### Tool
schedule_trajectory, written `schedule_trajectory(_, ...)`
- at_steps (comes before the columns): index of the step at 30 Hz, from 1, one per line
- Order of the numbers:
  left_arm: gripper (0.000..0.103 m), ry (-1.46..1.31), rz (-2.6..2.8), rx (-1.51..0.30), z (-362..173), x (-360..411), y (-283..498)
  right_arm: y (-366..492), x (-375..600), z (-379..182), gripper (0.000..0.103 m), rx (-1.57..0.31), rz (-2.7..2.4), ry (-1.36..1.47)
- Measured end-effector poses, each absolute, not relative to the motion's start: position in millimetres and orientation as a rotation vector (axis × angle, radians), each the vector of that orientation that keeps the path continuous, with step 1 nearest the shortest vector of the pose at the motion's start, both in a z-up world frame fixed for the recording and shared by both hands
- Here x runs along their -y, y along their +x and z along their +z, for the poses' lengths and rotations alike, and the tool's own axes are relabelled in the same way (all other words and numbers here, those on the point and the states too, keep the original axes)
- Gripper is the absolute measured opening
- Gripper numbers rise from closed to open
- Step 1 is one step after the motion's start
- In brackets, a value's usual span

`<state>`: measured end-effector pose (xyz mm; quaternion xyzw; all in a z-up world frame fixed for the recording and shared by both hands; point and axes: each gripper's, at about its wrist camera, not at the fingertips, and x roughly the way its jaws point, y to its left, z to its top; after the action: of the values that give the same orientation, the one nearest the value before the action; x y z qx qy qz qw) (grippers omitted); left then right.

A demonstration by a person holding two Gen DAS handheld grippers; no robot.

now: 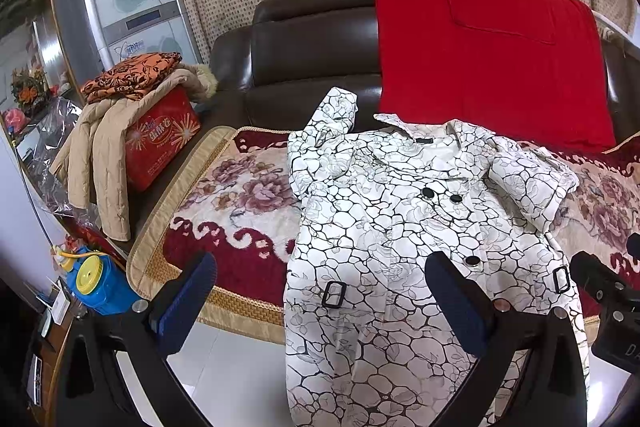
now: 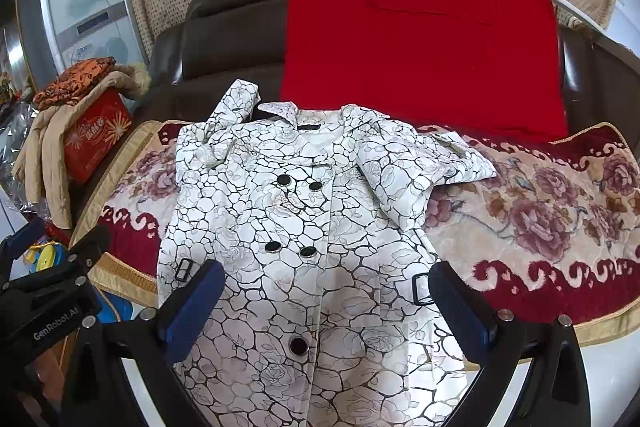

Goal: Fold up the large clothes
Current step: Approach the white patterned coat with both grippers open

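Nearest the left wrist camera, the left gripper point(image 1: 320, 291) stands with its two blue-padded fingers point(image 1: 182, 301) spread as wide as they go and nothing between the pads. Beyond and between those fingers lies the white trench coat with a black cracked-stone print and black buttons point(image 1: 400, 227), spread front-up on the floral red-and-cream sofa cover point(image 1: 240, 195), its hem hanging over the seat edge below the fingers. Past the fingertips one sleeve is doubled back near the collar, and farther still a flat red blanket point(image 1: 492, 67) leans on the dark brown leather sofa back point(image 1: 312, 39). Outside the left finger sit a beige quilted jacket point(image 1: 100, 155) draped over a red gift box point(image 1: 160, 143). At the right edge the other tool's black body shows. From the right wrist camera, the right gripper point(image 2: 326, 301) is likewise fully spread and empty, both blue fingers point(image 2: 460, 307) framing the coat's point(image 2: 300, 219) waist, a black belt loop just beside each fingertip. The first fold appears not yet begun. To do it well, I would judge each gripper should take one side at the shoulder seam, pinching through both layers, tuck the loose sleeves flat across the chest first, then bring the sides inward evenly so the buttoned front stays smooth and the hanging hem does not drag the coat off the seat.
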<state>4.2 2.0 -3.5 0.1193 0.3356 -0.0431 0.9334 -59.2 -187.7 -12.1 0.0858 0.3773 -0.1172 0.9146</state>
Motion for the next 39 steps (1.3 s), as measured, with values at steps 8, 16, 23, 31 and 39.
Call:
schedule_trajectory(8, 0.103, 0.249, -0.091, -0.693, -7, 0, 10, -55, 191, -15, 0.103, -0.788, -0.239, 0.18)
schedule_trajectory(16, 0.103, 0.261, -0.09, -0.727, -11, 2, 16, -48, 194, -18, 0.103, -0.798, -0.24, 0.181)
schedule_trajectory(23, 0.103, 0.264, -0.094, -0.754, -16, 3, 21, -41, 193, -22, 0.103, -0.814, -0.251, 0.164)
schedule_trajectory(31, 0.103, 0.269, -0.096, -0.748, -21, 5, 26, -37, 190, -23, 0.103, -0.812, -0.258, 0.139)
schedule_trajectory(39, 0.103, 0.278, -0.094, -0.762, -27, 9, 31, -33, 195, -27, 0.103, -0.821, -0.26, 0.148)
